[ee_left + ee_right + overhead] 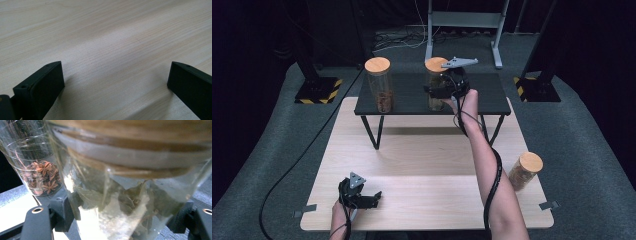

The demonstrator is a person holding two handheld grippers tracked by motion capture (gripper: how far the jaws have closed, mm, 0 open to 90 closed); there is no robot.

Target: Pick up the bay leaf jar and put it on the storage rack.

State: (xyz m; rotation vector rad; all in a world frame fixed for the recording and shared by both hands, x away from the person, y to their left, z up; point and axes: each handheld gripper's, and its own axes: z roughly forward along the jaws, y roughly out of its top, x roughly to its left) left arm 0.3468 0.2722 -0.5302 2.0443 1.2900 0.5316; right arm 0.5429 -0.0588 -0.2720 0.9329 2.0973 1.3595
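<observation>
On the black raised shelf (409, 97) stands a glass jar of dried leaves (435, 92) with a round wooden lid. My right gripper (443, 91) is shut on this jar, its jaws pressing the glass from both sides below the lid. In the right gripper view the leaf jar (125, 202) is very close between the jaws of that gripper (125, 221). My left gripper (374, 198) rests low on the pale wooden table (427, 165) near its front left. It (116, 77) stands open over bare wood (112, 37).
A second wooden-lidded jar holding star anise (379, 87) stands at the shelf's left end, also seen as the jar (42, 175) left of the held one. A third lidded jar (525, 171) sits at the table's right edge. Grey carpet and black stands surround the table.
</observation>
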